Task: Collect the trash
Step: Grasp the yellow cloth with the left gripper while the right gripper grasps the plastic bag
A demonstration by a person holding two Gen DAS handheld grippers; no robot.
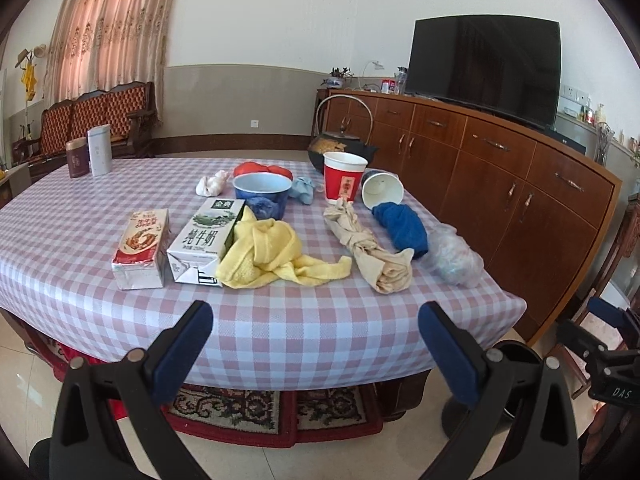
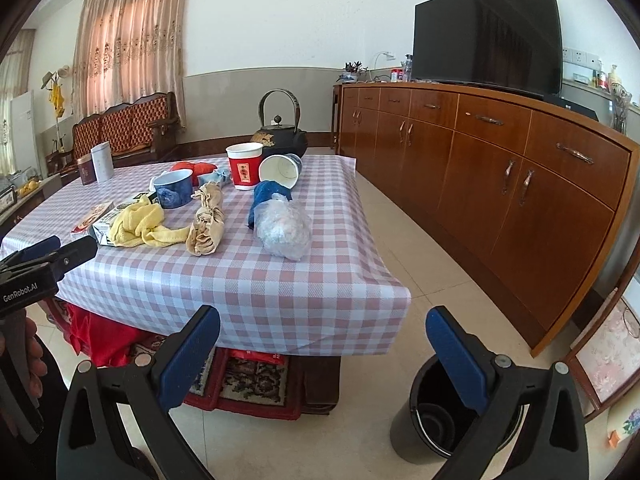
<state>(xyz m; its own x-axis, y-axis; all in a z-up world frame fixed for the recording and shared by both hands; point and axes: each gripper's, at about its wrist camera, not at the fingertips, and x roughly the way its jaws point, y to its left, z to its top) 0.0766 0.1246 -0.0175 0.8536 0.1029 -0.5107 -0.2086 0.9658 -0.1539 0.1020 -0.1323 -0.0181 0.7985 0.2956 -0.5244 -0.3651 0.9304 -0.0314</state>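
Both grippers, left (image 1: 316, 344) and right (image 2: 322, 346), stood open, empty; crumpled plastic bag (image 2: 283, 230) risked slipping off the table edge (image 2: 360, 288) if nudged.

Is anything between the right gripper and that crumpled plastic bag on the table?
Nothing visible. The right gripper is open in front of the table's near edge, and only bare checked cloth lies between it and the plastic bag. The bin stands on the floor below.
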